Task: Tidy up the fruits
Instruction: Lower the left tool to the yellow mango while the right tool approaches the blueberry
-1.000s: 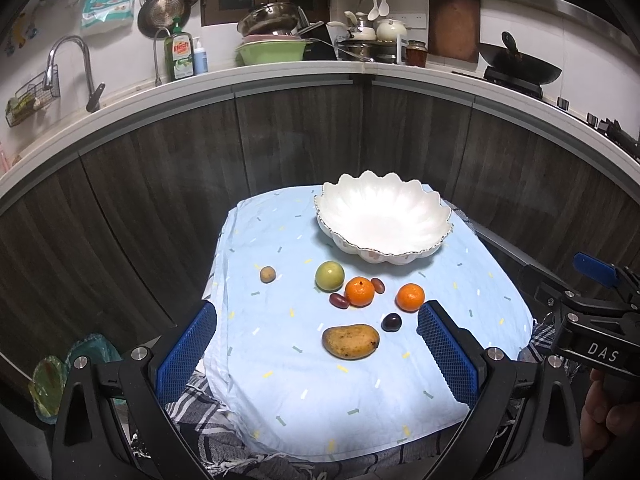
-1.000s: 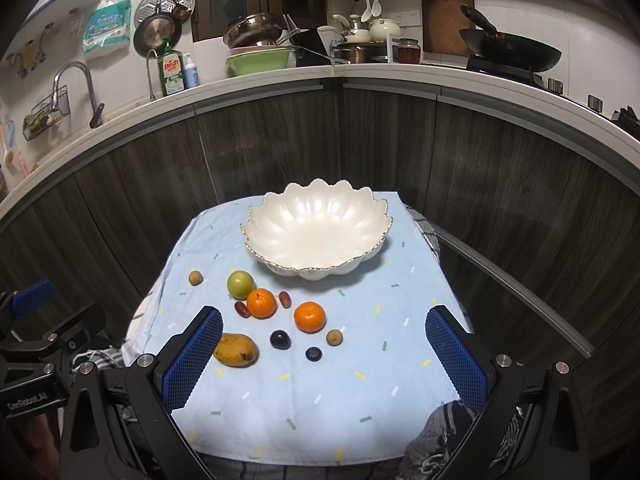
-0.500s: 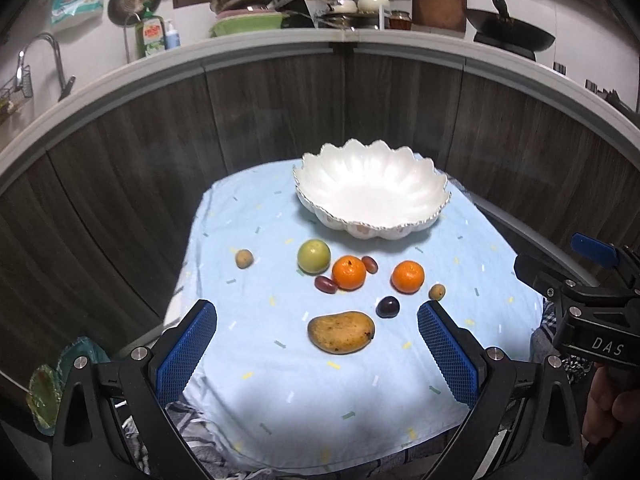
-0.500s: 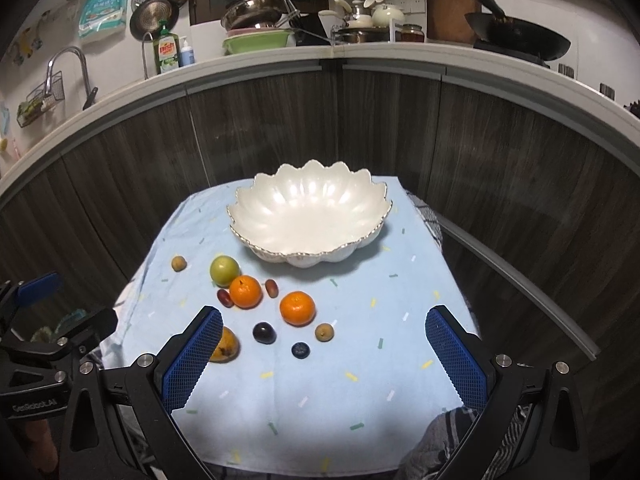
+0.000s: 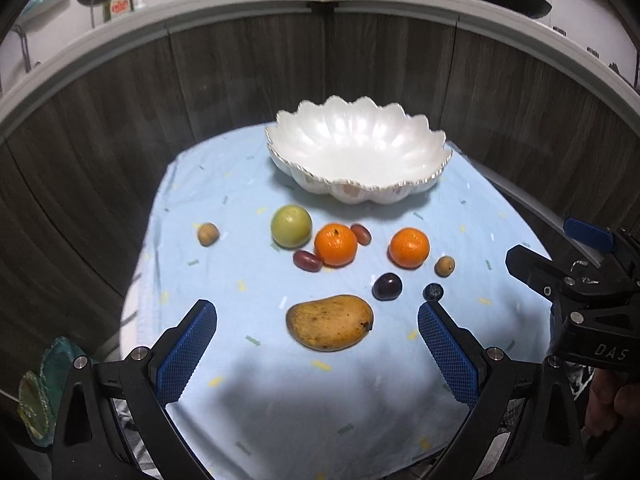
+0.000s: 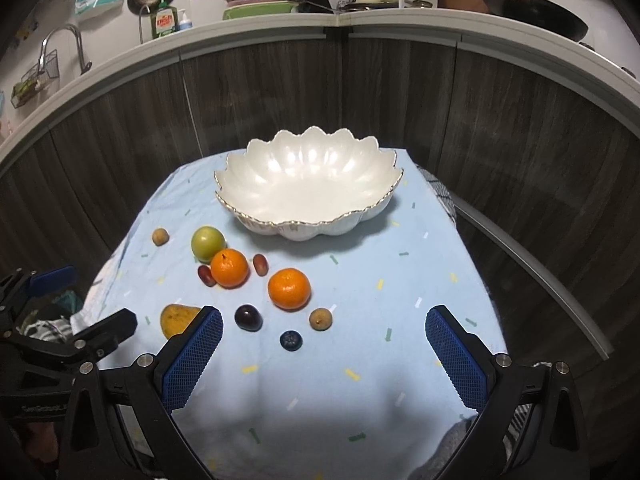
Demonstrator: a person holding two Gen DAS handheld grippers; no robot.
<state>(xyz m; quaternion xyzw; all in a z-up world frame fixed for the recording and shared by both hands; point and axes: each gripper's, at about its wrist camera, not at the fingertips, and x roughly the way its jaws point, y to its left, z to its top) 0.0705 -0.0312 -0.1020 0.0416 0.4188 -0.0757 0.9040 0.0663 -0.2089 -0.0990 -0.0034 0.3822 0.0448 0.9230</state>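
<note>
nothing sorted yet: bowl [image 5: 356, 160] empty, your fruit all on cloth [image 5: 240, 380] before it, mango [image 5: 330, 322] nearest. left gripper [image 5: 317, 342] and right gripper [image 6: 324, 346] spread wide, holding nothing. every piece left.

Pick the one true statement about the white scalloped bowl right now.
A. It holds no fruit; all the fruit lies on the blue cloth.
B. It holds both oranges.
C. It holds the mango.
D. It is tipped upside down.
A. The white bowl stands upright with a bare interior, while the mango, both oranges and the smaller fruits lie on the blue cloth in front of it.
</note>
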